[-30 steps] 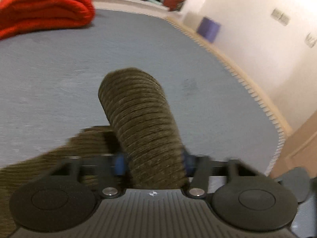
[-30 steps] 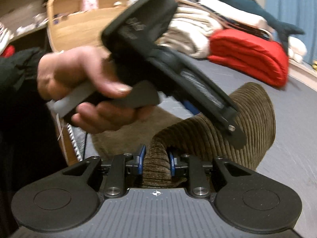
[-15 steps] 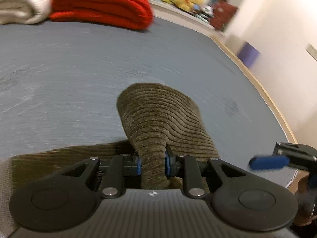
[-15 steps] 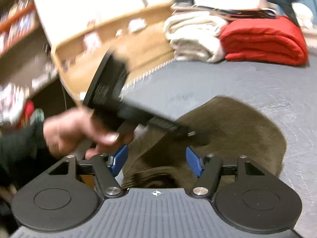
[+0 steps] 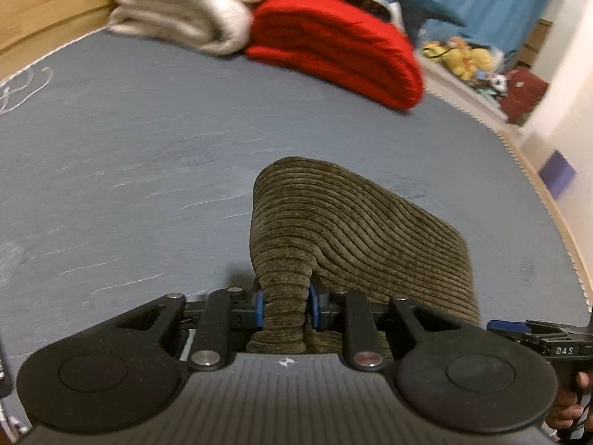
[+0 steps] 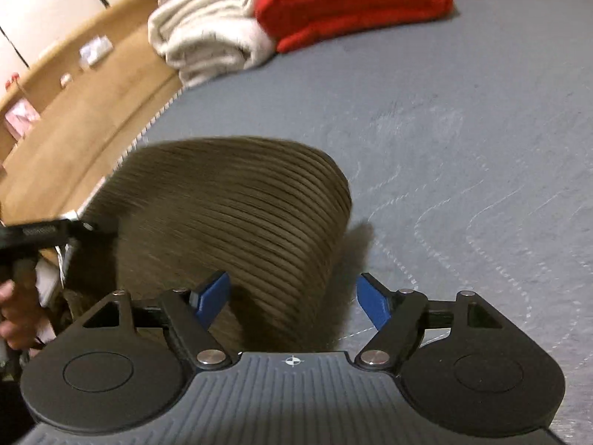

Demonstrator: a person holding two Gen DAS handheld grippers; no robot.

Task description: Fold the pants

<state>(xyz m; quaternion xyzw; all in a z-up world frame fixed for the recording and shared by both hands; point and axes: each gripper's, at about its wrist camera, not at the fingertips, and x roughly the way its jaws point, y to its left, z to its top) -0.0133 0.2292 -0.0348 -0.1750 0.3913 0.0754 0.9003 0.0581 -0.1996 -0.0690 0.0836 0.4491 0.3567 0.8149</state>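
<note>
Left hand-held gripper (image 5: 285,306) is clamped tight on a bunched fold of the brown corduroy pants (image 5: 355,237), the blue pads (image 5: 258,309) pressing the cloth from both sides. From that pinch the pants rise in a rounded hump and slope down to the right, the rest lying on the grey bed (image 5: 129,155) near the front edge.

Right hand-held gripper (image 6: 292,296) has its jaws spread wide, its blue pads (image 6: 213,293) well apart and holding nothing. The pants (image 6: 237,218) bulge up just beyond and between them, leaning toward the left pad, and I cannot tell whether that pad touches the cloth. The cloth there is blurred.

In the right wrist view the left hand-held gripper shows at the far left edge as a dark bar, with the person's hand (image 6: 15,311) gripping its handle. In the left wrist view the right hand-held gripper pokes in at the lower right, with a blue pad tip toward the pants.

At the far end of the bed sit a folded red blanket (image 5: 333,44) and, just left of it and touching, a folded cream blanket (image 5: 185,11). A wooden bed frame (image 6: 85,111) runs along the left side.
</note>
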